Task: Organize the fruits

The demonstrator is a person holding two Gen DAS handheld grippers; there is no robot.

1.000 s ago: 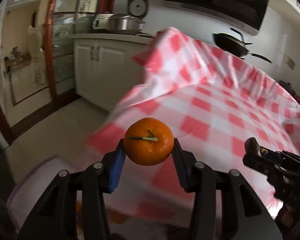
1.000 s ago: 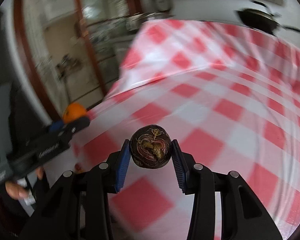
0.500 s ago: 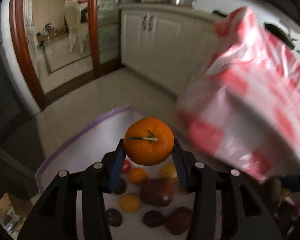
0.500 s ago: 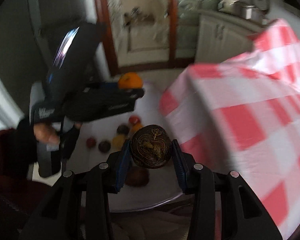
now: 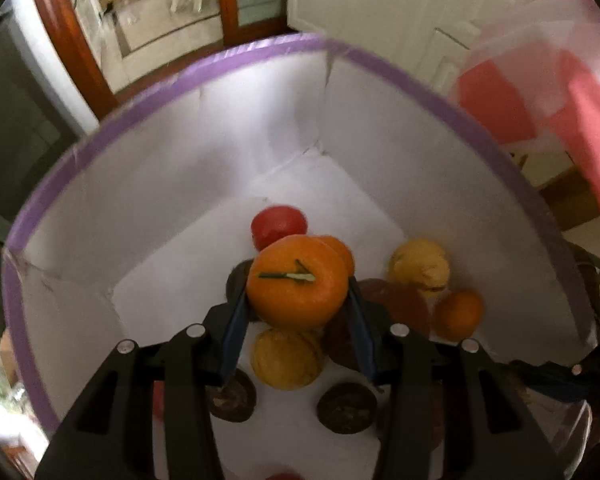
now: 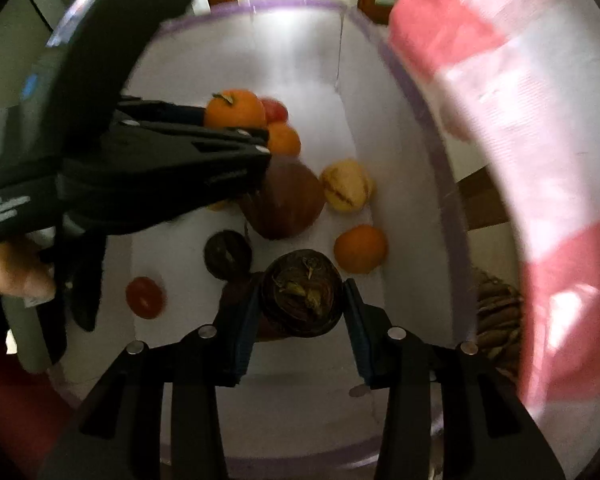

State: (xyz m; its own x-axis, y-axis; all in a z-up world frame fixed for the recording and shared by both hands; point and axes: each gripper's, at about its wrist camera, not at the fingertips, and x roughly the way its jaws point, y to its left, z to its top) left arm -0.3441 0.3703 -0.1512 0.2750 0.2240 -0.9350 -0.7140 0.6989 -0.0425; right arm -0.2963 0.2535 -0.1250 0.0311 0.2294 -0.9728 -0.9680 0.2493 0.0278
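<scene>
Left tongs (image 5: 298, 300) are clamping a stemmed orange (image 5: 298, 294) between the blue pads, pointing steeply down into a white bin (image 5: 172, 184) with a purple rim. Right tongs (image 6: 302, 312) are clamping a dark purple fruit (image 6: 302, 300), also hanging over that same bin.

From the left wrist view, working outward from the held orange: a yellow fruit (image 5: 286, 364) is sitting just under it at 6 o'clock, two dark round fruits (image 5: 346, 408) are lying lower down at 5 and 7 o'clock, a big brownish-red fruit (image 5: 396, 304) is sitting at 3 o'clock, and a small orange (image 5: 458, 314) is lying past that near the bin wall. A pale yellow fruit (image 5: 418, 268) is sitting at 2 o'clock, and a red fruit (image 5: 278, 226) is peeking out at 12 o'clock.

The right wrist view is also catching a small red fruit (image 6: 145, 297) at 9 o'clock, plus a hand (image 6: 18, 276) gripping the left tool's handle. A red-and-white checked cloth (image 6: 520, 120) is hanging at the right edge, pretty blurred.
</scene>
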